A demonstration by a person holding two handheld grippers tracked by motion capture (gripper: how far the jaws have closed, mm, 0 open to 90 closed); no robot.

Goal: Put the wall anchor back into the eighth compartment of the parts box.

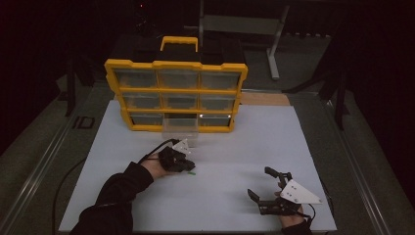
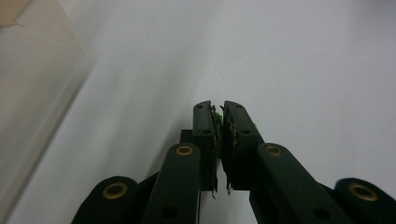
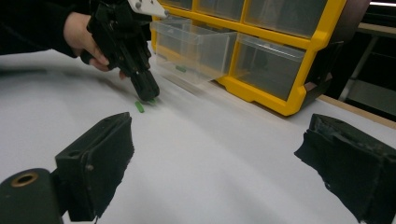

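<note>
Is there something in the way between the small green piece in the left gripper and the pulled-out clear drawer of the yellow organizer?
Nothing visible. The left gripper pinches a green piece at the white table; bare table lies between it and the open drawer. A second green piece lies beside the jaws, not toward the drawer.

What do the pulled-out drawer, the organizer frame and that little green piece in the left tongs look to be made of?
Pulled-out drawer: clear, glossy plastic by the look; the frame shows through its walls. Organizer frame: yellow moulded plastic, smooth, slightly shiny at the edges. Green piece, pinched in the left tongs: probably plastic, but too small to be sure. Another green piece lies on the white table.
</note>
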